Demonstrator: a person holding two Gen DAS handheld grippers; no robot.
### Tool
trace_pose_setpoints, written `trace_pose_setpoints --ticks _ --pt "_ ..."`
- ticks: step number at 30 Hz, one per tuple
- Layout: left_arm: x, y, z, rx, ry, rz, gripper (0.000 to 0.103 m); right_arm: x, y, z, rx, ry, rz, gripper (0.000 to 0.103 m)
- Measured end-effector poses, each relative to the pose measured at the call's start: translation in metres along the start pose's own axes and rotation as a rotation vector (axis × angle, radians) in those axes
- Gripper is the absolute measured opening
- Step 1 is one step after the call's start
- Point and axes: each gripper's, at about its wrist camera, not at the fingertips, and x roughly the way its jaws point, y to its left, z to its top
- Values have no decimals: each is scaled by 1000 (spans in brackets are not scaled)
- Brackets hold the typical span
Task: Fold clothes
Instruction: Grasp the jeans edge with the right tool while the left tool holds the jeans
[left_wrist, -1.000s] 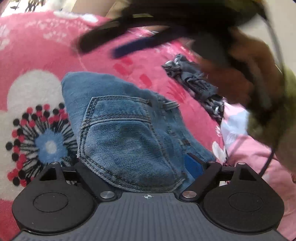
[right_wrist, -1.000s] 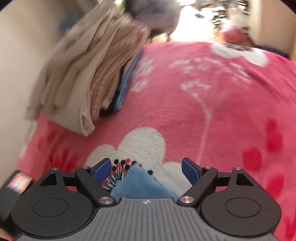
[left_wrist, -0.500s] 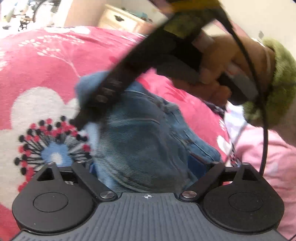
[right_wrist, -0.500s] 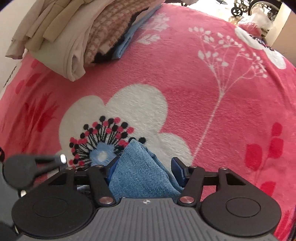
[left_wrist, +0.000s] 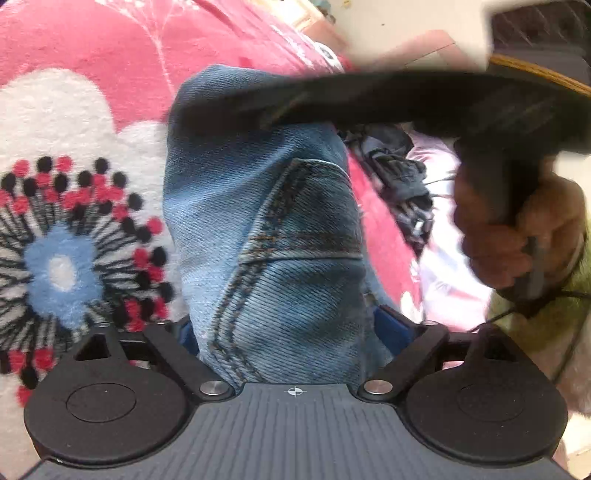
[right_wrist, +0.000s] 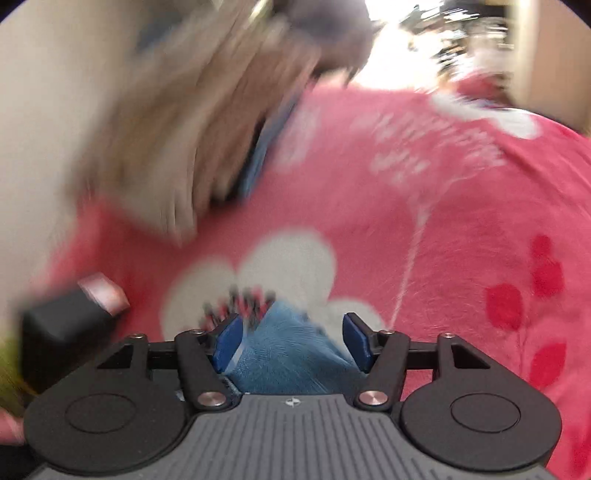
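A pink blanket (left_wrist: 92, 48) with a large white, black-dotted flower covered the whole surface, and no basket, box or other container showed in either view. In the left wrist view the flower lay on the left, and a pair of blue jeans (left_wrist: 266, 229) lay in a folded heap in the middle, a back pocket facing up and its stitched seam running toward the near edge. The left gripper (left_wrist: 284, 325) sat at the near end of the jeans with its jaws wide apart and closing; the denim filled the space between them, but the left pad was hidden behind the cloth, and whether the blue pad on the right pressed the cloth could not be told. Across the far end of the jeans ran the blurred black body of the other tool, held by a hand (left_wrist: 506, 236) on the right with a green cuff at the wrist. Between the jeans and that hand, a crumpled grey and white garment (left_wrist: 399, 181) lay on the blanket. In the right wrist view, a blurred pile of beige folded clothes (right_wrist: 177, 122) stood far left against a pale wall. The right gripper (right_wrist: 291, 343) had its jaws partly apart and opening, a peak of blue denim rising between the blue pads, with a gap visible on each side.
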Motion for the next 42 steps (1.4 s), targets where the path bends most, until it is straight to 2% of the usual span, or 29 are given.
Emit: trace_pose_setpoints --ticks 2,4,7,11,14,17,22,24,30,33,42 --pt "0 2 0 -12 6 23 74 -35 -27 -13 154 -116 9 65" --pt "-1 2 2 -21 12 40 74 -65 -53 -33 288 -180 -10 69" --pt "3 -4 6 -19 26 78 74 -83 -82 -73 437 -160 -46 70" --pt "4 -11 6 -23 43 120 74 -79 -99 -123 553 -73 -93 70" --pt "4 -13 7 -24 48 143 73 -68 -109 -145 626 -60 -78 70" --pt "7 -13 8 -28 54 162 71 -51 -121 -150 686 -80 -29 73" --pt "9 -14 9 -35 63 175 68 -32 -129 -145 688 -113 21 81" --pt "7 -12 9 -42 64 170 68 -31 -126 -149 675 -114 36 81" --pt "7 -6 11 -62 68 146 66 -36 -110 -175 681 -22 151 81" --pt "7 -3 12 -69 69 135 66 -36 -103 -178 680 -10 167 82" --pt "8 -7 13 -62 77 151 65 -24 -132 -170 813 -113 249 79"
